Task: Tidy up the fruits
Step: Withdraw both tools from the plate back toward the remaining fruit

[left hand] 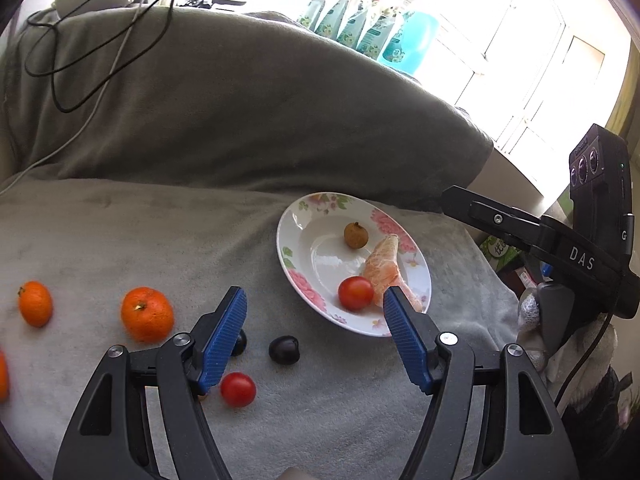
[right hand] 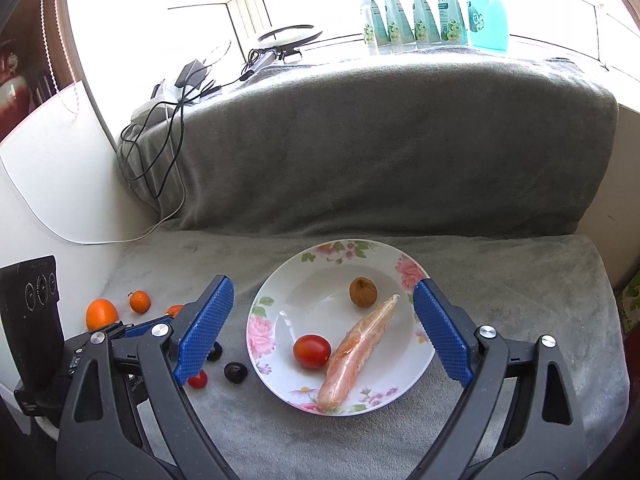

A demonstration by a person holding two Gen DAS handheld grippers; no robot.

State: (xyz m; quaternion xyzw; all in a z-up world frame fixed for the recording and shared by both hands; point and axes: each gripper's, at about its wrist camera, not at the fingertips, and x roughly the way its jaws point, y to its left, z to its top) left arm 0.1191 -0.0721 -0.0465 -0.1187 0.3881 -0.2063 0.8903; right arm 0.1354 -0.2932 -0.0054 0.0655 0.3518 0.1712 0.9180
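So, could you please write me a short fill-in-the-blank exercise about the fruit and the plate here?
1. The plate holds ____ pieces of fruit.
2. The peeled citrus segment lies ____ the plate.
3. The left gripper and the right gripper are both ____.
4. The dark plum rests on the grey ____.

Missing words: three; on; open; blanket

Bare grey blanket (right hand: 500,280) lies open right of the floral plate (right hand: 280,280); left of it a dark plum (left hand: 284,349), cherry tomato (left hand: 238,389) and mandarins (left hand: 147,314) crowd the path; the raised cushion (right hand: 380,140) walls the back; cables (right hand: 160,152) drape its left end.
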